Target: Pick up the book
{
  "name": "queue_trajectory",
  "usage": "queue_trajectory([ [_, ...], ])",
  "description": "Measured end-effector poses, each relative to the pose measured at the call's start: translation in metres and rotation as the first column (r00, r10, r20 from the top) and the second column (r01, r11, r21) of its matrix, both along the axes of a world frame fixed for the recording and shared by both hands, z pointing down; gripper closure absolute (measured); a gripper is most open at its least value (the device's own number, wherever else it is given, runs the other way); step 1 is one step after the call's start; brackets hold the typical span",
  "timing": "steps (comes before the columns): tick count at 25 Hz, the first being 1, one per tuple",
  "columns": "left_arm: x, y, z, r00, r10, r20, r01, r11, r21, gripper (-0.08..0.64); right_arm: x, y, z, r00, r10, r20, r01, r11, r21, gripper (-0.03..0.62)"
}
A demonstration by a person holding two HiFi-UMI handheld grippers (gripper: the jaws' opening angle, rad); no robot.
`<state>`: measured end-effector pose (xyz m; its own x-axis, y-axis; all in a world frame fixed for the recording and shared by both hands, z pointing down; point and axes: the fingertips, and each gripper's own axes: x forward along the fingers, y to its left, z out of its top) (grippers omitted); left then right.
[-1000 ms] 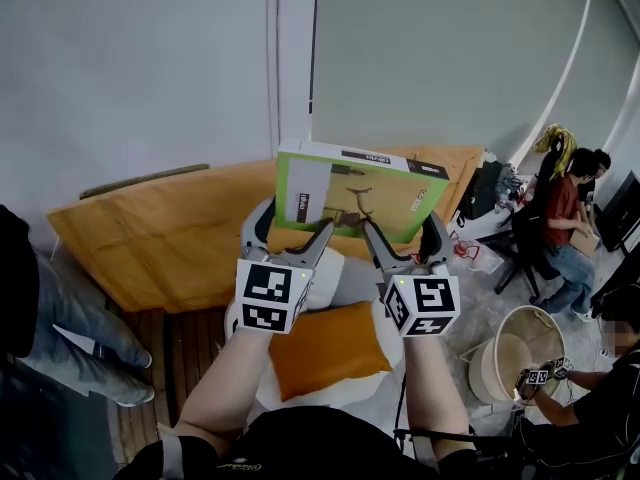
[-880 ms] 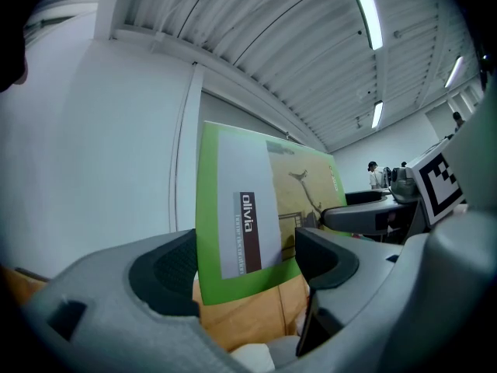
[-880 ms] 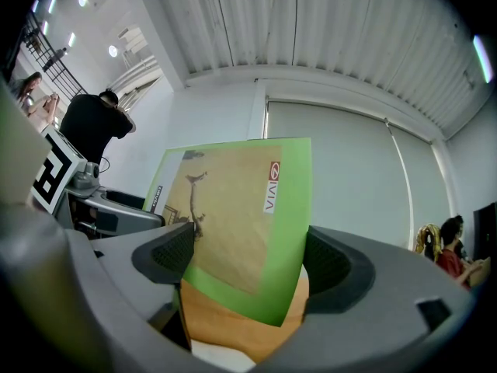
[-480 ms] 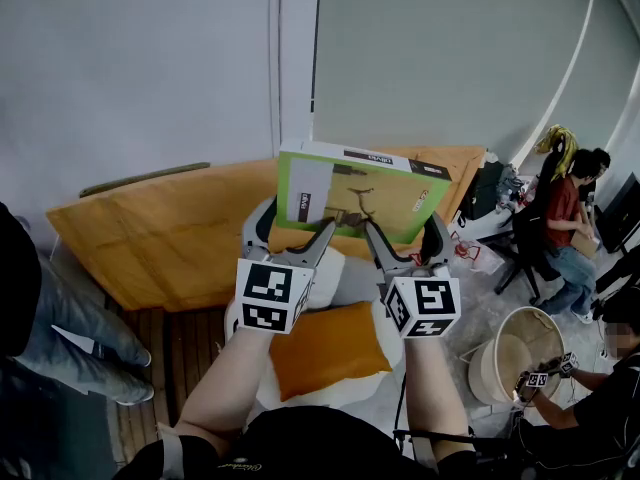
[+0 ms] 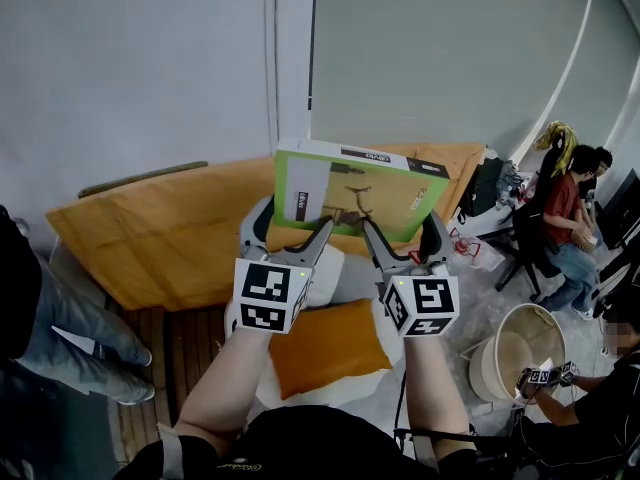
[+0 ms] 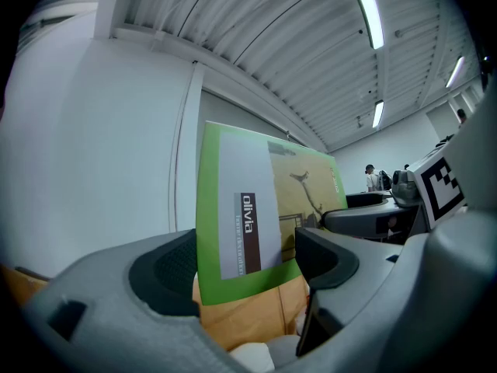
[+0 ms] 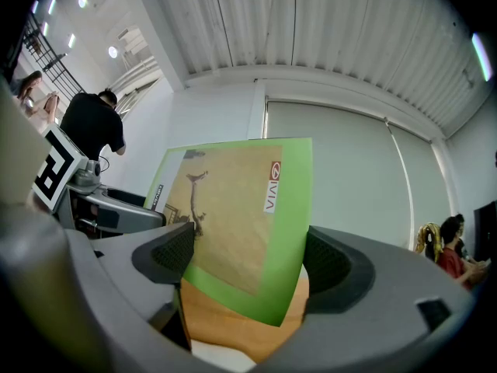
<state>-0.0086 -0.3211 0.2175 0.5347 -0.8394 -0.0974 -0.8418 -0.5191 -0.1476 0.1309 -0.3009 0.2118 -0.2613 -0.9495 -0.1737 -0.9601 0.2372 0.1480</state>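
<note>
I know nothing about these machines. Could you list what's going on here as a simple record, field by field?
Thing held: green book, upright, front cover facing the person
Left claw: closed on the book's lower left corner
Right claw: closed on its lower right corner
Book position: raised above the orange table
Under the arms: orange cushion
Others nearby: seated person at the right

Orange cushion (image 5: 325,348) near wooden table (image 5: 140,238); seated person (image 5: 563,213) right.
</note>
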Motion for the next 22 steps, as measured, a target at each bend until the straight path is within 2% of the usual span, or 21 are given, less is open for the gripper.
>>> queue_trajectory([
  [22,-0.0014,0.0035,-0.0025,1.000,-0.012,0.009,0.012,1.000,-0.005,0.176,-0.0013,0.0011,0.0007,1.000,-0.010,-0.005,0.010,1.000,-0.023,0.179],
])
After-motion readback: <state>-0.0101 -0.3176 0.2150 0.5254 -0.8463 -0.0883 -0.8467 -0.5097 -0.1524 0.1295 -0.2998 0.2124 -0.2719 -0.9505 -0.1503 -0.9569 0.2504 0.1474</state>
